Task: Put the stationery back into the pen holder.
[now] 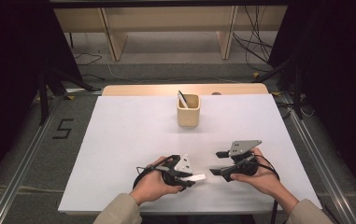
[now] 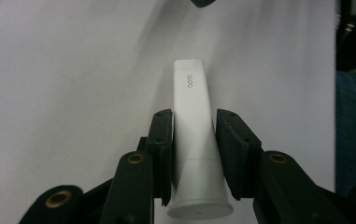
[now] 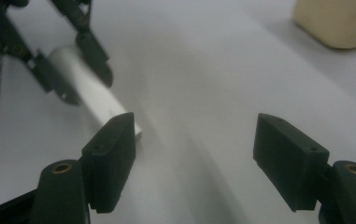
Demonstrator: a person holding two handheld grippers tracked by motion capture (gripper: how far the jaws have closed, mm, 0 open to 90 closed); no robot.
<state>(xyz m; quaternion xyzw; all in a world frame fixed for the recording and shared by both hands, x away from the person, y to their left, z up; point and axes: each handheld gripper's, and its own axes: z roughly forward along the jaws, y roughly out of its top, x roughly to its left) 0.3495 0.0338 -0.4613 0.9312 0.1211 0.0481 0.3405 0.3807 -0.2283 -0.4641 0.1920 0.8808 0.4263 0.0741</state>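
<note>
Left gripper view looks along the left gripper (image 2: 194,154), whose pads are clenched on a white tube (image 2: 193,135) with its flat cap toward the camera. From the high view the tube (image 1: 195,178) juts out toward the right gripper (image 1: 218,163), near the front of the white table (image 1: 119,140). That gripper's jaws stand apart with nothing between them. A beige cup (image 1: 188,110) farther back holds what may be a pen (image 1: 182,99).

The cup (image 1: 188,110) stands on the table (image 1: 119,140) behind both grippers, a pen (image 1: 182,99) in it.
</note>
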